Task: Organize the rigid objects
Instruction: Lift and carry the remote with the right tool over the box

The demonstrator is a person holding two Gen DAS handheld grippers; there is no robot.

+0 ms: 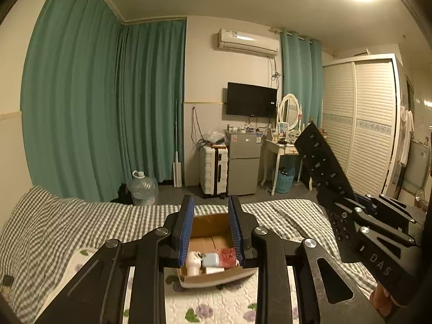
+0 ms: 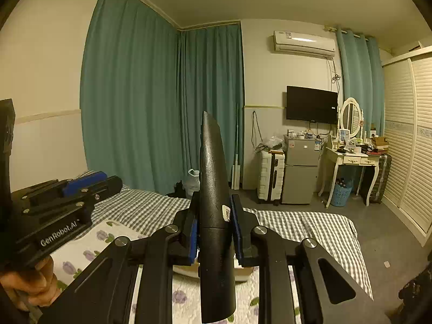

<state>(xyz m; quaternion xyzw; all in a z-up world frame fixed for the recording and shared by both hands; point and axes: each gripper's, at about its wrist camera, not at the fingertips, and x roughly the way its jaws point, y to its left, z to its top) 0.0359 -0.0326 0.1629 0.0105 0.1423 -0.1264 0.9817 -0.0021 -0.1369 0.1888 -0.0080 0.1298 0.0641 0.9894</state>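
Note:
An open cardboard box (image 1: 213,278) sits on the bed and holds a white bottle (image 1: 193,263), a pale blue bottle (image 1: 211,259) and a red packet (image 1: 227,255). My left gripper (image 1: 211,229) is open and empty, held just above the box. My right gripper (image 2: 213,232) is shut on a long black remote control (image 2: 213,189), which points up and away. The remote also shows at the right of the left wrist view (image 1: 324,172), held in the air above the bed. The box is mostly hidden behind the remote in the right wrist view.
The bed has a grey checked sheet (image 1: 67,216) and a floral quilt (image 1: 210,307). Beyond the bed stand a water jug (image 1: 141,187), a white suitcase (image 1: 213,172), a small fridge (image 1: 243,162), a dressing table (image 1: 280,145) and a wardrobe (image 1: 361,124).

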